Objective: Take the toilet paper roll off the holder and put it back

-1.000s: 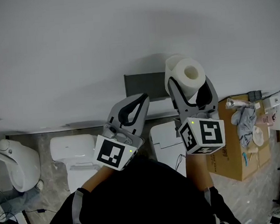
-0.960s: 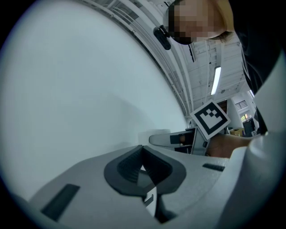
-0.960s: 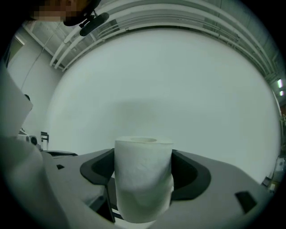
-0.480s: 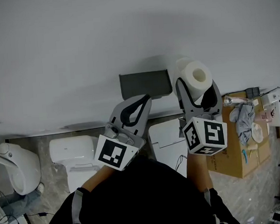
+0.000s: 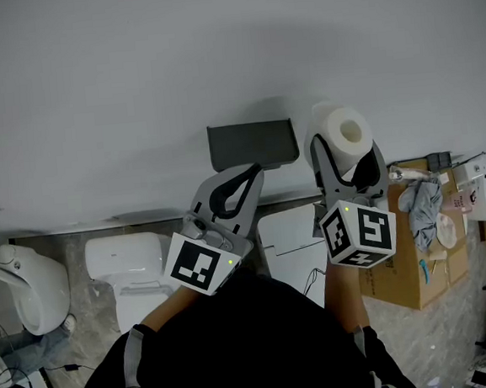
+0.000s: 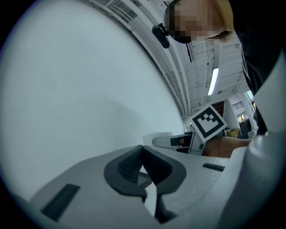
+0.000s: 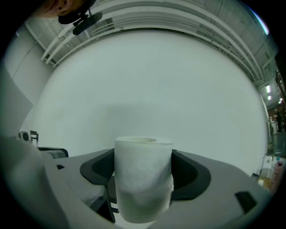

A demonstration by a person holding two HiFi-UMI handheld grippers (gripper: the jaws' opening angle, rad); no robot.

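The white toilet paper roll (image 5: 343,134) stands upright between the fingers of my right gripper (image 5: 347,150), which is shut on it, close to the white wall. In the right gripper view the roll (image 7: 144,176) fills the gap between the dark pads. The dark grey holder (image 5: 252,144) is fixed to the wall just left of the roll, and its edge (image 7: 53,152) shows at the far left of the right gripper view. My left gripper (image 5: 252,171) is below the holder, shut on nothing. In its own view the left gripper (image 6: 143,150) has its tips touching.
Low down along the white wall (image 5: 132,89) stand a white toilet (image 5: 126,258), a second white fixture (image 5: 27,288) at far left and a white lid (image 5: 294,244). A cardboard box (image 5: 417,250) with cloths and bottles stands at right.
My right gripper has carried the roll a little to the right, away from the holder. The left gripper has barely moved.
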